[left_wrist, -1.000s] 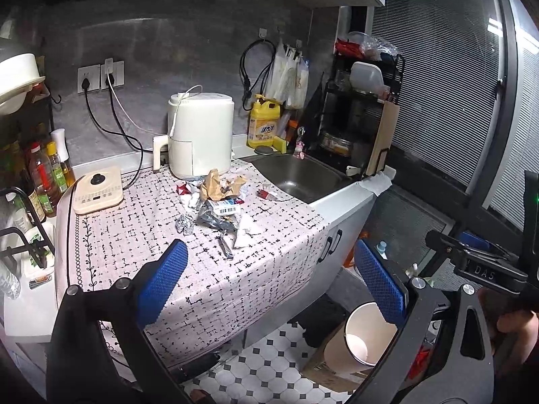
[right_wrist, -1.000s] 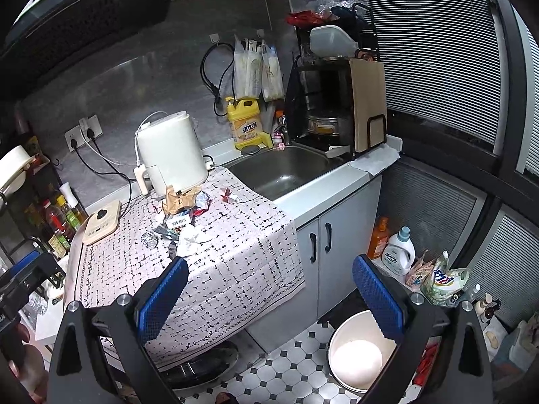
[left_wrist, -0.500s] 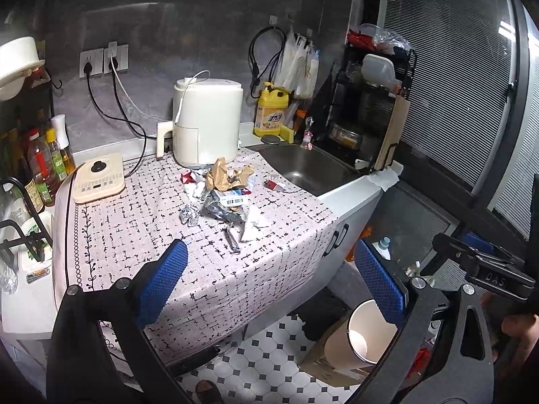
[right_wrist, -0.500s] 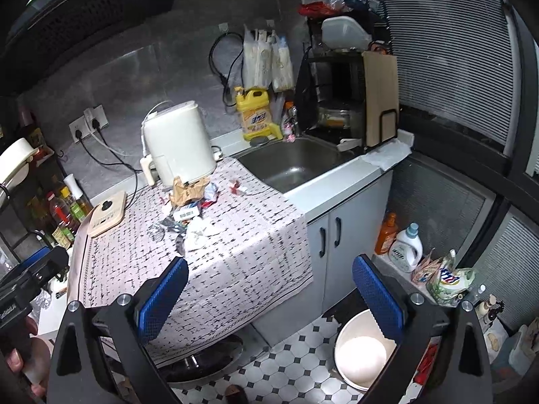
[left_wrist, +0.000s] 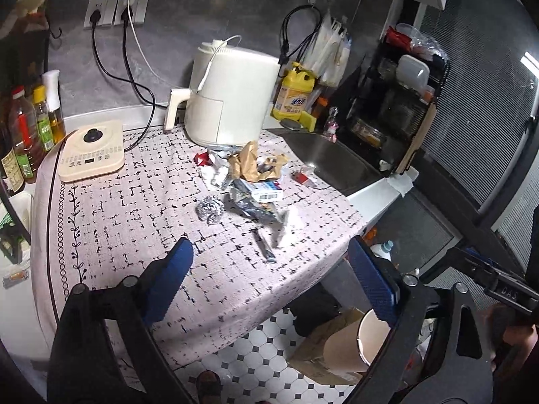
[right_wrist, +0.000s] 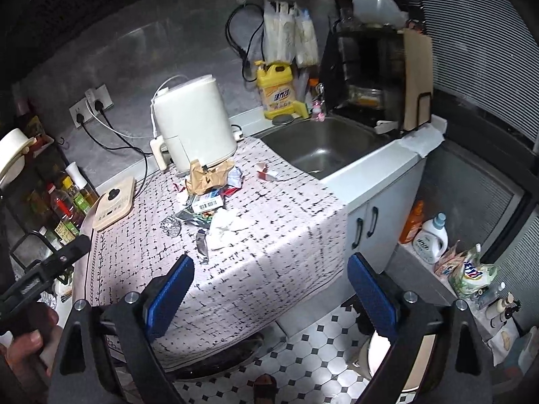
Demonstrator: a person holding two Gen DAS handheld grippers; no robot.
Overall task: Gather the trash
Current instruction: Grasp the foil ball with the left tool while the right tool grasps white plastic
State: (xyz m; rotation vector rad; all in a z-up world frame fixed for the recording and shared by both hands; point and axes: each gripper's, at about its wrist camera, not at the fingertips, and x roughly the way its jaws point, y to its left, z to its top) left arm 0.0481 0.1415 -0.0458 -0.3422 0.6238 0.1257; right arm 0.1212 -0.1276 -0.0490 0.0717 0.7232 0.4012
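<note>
A heap of trash lies on the patterned tablecloth point(left_wrist: 134, 222): crumpled brown paper point(left_wrist: 249, 163), a barcode box point(left_wrist: 267, 192), a foil ball point(left_wrist: 209, 207), a white tissue point(right_wrist: 224, 227), silver wrappers point(left_wrist: 264, 250) and a red scrap point(left_wrist: 300, 177). The heap also shows in the right wrist view point(right_wrist: 207, 198). My left gripper point(left_wrist: 269, 282) is open and empty, above the table's front edge, short of the trash. My right gripper point(right_wrist: 269, 296) is open and empty, further back over the cloth's hanging edge. A white bin point(left_wrist: 372, 340) stands on the floor below right.
A white air fryer point(left_wrist: 229, 101) stands behind the trash. An induction plate point(left_wrist: 91, 151) and oil bottles point(left_wrist: 23, 134) are at left. The sink point(right_wrist: 323, 148), yellow detergent jug point(right_wrist: 279, 92) and black dish rack point(right_wrist: 374, 67) are at right. Detergent bottles point(right_wrist: 431, 239) stand on the floor.
Both grippers have moved forward and closer to the table; the trash heap looks larger in both views. Both stay open and empty.
</note>
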